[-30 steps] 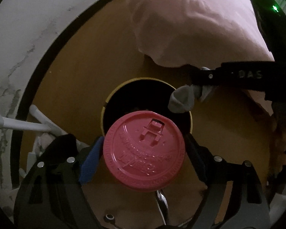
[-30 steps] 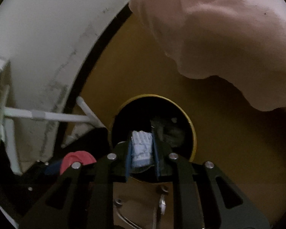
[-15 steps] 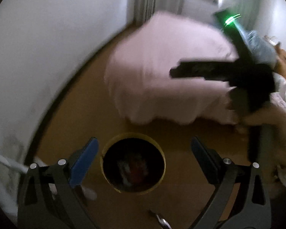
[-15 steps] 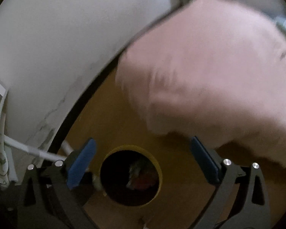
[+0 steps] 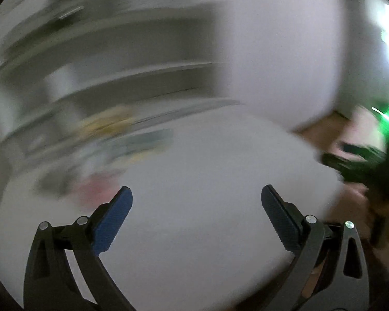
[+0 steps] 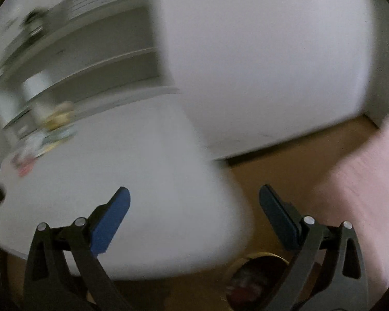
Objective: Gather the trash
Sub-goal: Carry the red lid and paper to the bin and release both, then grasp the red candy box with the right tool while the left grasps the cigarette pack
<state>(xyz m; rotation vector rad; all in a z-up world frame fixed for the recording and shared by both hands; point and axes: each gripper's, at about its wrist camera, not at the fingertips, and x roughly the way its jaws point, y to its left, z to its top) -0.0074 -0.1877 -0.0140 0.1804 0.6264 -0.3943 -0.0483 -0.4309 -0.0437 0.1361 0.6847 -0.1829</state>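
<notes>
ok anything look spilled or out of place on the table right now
Nothing clearly stands out. Both views are motion-blurred: the white table carries a smear of small items near its far left edge, too blurred to judge. The left gripper and right gripper are open and empty; the bin stands upright on the floor.

A home bedroom: pink bedding (image 6: 360, 186), wooden floor (image 6: 285, 163), white table (image 6: 116, 181) and wall shelves (image 6: 90, 51).

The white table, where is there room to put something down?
The white table is bare across its near and middle part, in front of both open grippers. The far left corner is crowded with blurry clutter below the shelves.
</notes>
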